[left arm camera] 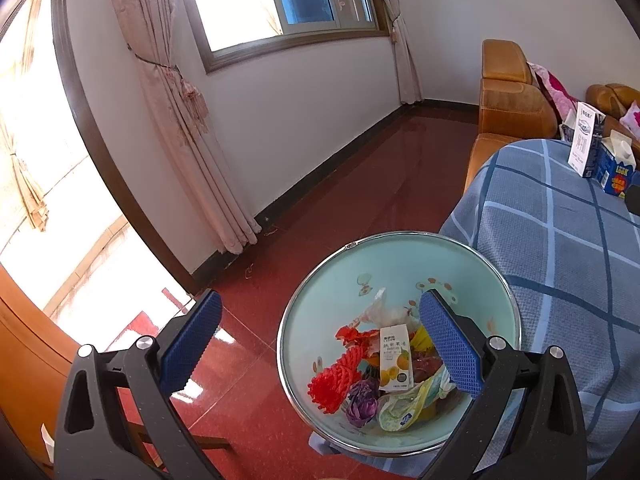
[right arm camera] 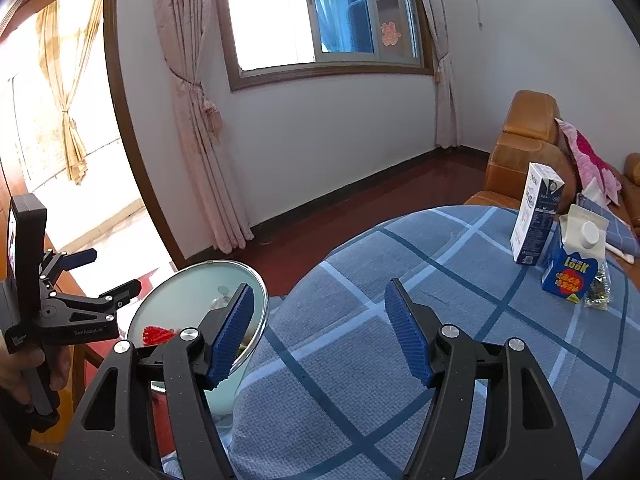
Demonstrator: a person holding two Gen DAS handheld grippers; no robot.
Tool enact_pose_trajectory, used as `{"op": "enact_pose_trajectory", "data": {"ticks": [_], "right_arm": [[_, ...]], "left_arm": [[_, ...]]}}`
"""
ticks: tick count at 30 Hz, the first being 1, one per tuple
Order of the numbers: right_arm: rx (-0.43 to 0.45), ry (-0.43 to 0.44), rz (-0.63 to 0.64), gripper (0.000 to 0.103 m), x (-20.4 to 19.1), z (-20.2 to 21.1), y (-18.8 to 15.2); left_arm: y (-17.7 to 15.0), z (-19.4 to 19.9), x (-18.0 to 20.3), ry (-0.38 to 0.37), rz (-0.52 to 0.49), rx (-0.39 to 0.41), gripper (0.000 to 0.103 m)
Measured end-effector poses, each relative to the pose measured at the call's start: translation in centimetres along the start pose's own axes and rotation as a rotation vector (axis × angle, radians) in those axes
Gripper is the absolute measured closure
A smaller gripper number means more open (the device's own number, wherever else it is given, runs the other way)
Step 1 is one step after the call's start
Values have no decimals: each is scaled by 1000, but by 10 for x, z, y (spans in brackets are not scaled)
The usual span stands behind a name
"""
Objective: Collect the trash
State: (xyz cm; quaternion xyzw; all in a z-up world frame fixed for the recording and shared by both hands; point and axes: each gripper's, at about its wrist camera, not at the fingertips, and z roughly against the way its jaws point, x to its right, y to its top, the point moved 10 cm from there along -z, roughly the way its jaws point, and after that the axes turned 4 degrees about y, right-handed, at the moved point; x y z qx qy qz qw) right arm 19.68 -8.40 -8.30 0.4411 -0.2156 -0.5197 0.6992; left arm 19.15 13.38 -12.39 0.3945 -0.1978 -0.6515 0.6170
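Note:
A pale green trash bin (left arm camera: 332,280) with a metal rim stands on the red floor beside the table. It holds a small drink carton (left arm camera: 395,360), red netting (left arm camera: 334,384), purple wrap and crumpled wrappers. My left gripper (left arm camera: 320,344) is open and empty above the bin's left side. My right gripper (right arm camera: 318,330) is open and empty over the blue checked tablecloth (right arm camera: 440,320). A white and blue milk carton (right arm camera: 534,220), a blue gable-top carton (right arm camera: 572,258) and a small clear packet (right arm camera: 598,286) stand at the table's far right. The bin (right arm camera: 176,292) and the left gripper (right arm camera: 104,280) show at left.
An orange leather sofa (left arm camera: 508,112) with pink cloth stands behind the table. Curtains (left arm camera: 188,120) hang by the window and the doorway at left. A wooden piece of furniture (left arm camera: 24,360) is at the lower left. Red floor (left arm camera: 360,176) lies between wall and table.

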Motion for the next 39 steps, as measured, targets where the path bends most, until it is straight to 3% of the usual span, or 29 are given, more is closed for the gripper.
{"op": "enact_pose_trajectory", "data": {"ticks": [30,34,37,39], "right_arm": [[13,-25,0,35,7,9,0],[-18,-115,2,28,33,12,-8],[-85,-245,-44,27,88,18,-25],[-147,-353,-124,25,146,26,-43]], "left_arm": [[-1,2,7,-14,-19,12,6],[-1,2,9,-28,-11,1,6],[-2,2,11,-49,-7,-4,6],[-3,1,11,-54,1,-9,6]]}}
